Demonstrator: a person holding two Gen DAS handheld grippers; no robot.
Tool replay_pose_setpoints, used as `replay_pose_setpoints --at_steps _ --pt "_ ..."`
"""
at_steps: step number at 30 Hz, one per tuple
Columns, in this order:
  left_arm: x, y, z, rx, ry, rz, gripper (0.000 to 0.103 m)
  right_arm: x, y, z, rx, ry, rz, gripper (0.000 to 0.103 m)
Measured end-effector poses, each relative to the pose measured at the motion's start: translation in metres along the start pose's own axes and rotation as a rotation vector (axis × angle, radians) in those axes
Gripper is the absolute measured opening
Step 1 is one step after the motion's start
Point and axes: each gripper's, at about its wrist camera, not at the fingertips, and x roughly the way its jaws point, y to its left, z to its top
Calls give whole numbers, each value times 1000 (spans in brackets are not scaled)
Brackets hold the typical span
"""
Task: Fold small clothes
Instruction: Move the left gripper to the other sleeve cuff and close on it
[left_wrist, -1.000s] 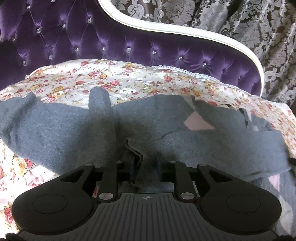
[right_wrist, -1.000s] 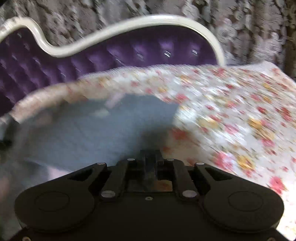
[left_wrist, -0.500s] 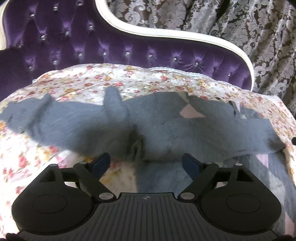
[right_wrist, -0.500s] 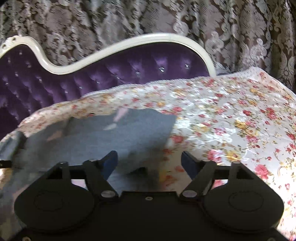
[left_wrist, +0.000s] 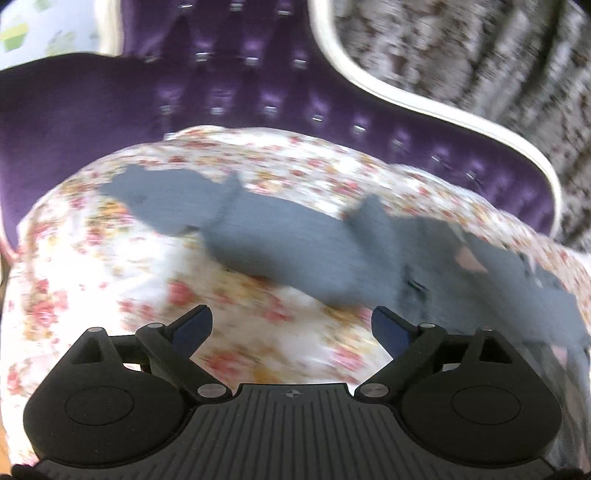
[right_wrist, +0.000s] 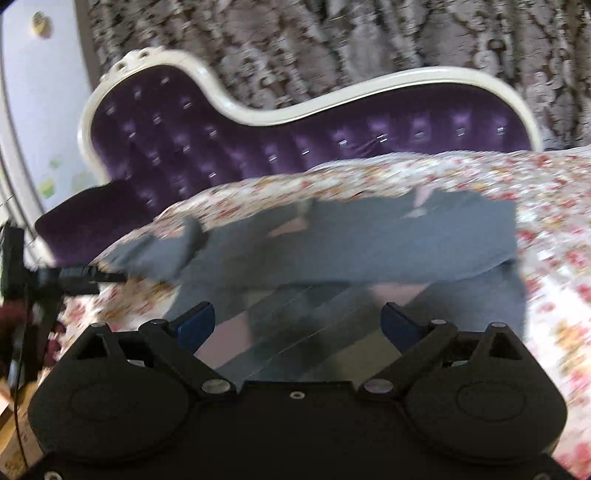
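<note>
Garment, small grey knitted, laid flat across the floral bedspread, both grippers held empty above it.
Left gripper is seen with jaws spread over bare floral cloth just beside the knit; right gripper likewise spread, over the grey-and-pink lower part. Knit is judged soft, light, limp, easily bunched; hold is best taken at a sleeve end or hem corner. Open bedding is left at both sides; purple tufted headboard bounds the far edge.

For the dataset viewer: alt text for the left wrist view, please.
The open left gripper hangs empty above a floral sheet, where a grey garment lies stretched out. A purple tufted headboard stands behind; the image is motion-blurred.
</note>
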Motion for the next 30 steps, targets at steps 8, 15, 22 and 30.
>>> replay_pose_setpoints --at_steps 8,15,22,30 --pt "10 70 41 -128 -41 52 99 21 22 -27 -14 82 21 97" --pt "34 101 64 -145 -80 122 98 31 33 -41 -64 102 -34 99" --pt "67 119 67 -178 -36 123 87 40 46 -48 -155 123 -76 103" --pt "88 125 71 -176 -49 120 82 42 49 -50 -178 130 -93 103"
